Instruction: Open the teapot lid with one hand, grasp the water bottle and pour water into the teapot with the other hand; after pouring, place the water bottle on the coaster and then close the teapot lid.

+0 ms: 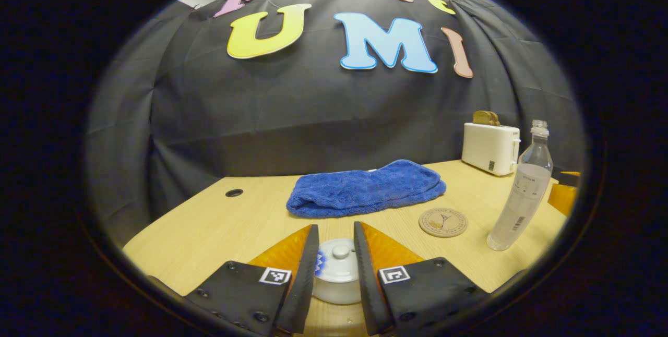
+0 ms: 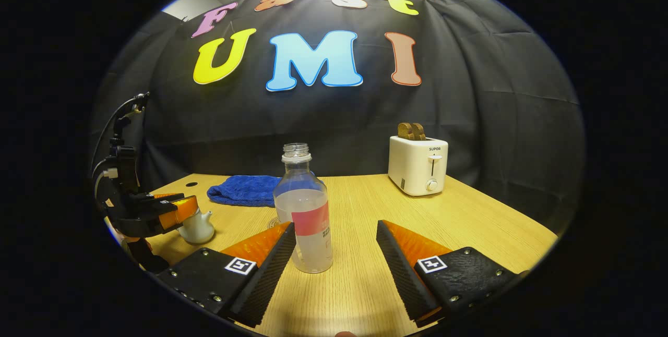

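The left gripper (image 1: 336, 253) is straddling the teapot (image 1: 336, 274) on the tabletop (image 1: 219, 227), fingers apart around the lid knob (image 1: 341, 251), while the right gripper (image 2: 334, 253), fingers wide apart, is nearing the uncapped water bottle (image 2: 305, 212); next, pinching the knob

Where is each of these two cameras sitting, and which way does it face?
Left gripper view: rides the left gripper, looking over its fingers at the teapot between them.
Right gripper view: rides the right gripper, facing the water bottle; the left gripper appears at far left.
Shared: bottle, teapot, blue towel, toaster, table.
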